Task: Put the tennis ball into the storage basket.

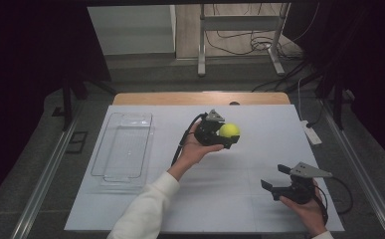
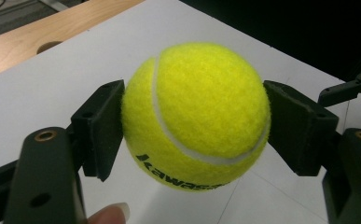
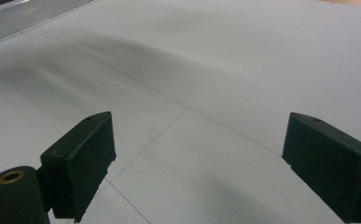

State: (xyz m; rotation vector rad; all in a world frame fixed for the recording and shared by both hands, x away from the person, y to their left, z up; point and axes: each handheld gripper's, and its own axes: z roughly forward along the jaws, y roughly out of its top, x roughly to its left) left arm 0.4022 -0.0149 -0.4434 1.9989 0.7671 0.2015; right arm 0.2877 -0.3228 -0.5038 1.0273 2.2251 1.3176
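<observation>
A white sheet covers most of the tabletop [image 1: 240, 199], leaving a strip of bare wood [image 1: 155, 98] along its far edge. Beyond that strip lies grey floor [image 1: 145, 74], where a metal frame [image 1: 240, 22] stands on two legs with loose cables [image 1: 240, 42] tangled under it. A white power strip [image 1: 311, 133] lies just right of the tabletop. Black curtains [image 1: 26, 59] darken both sides; the light falls mainly on the sheet.

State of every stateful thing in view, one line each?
tennis ball: clamped between the left gripper's pads, lifted off the table
left gripper: shut on the tennis ball
right gripper: open, nothing between its jaws
clear plastic tray: upright on the white table, empty
</observation>
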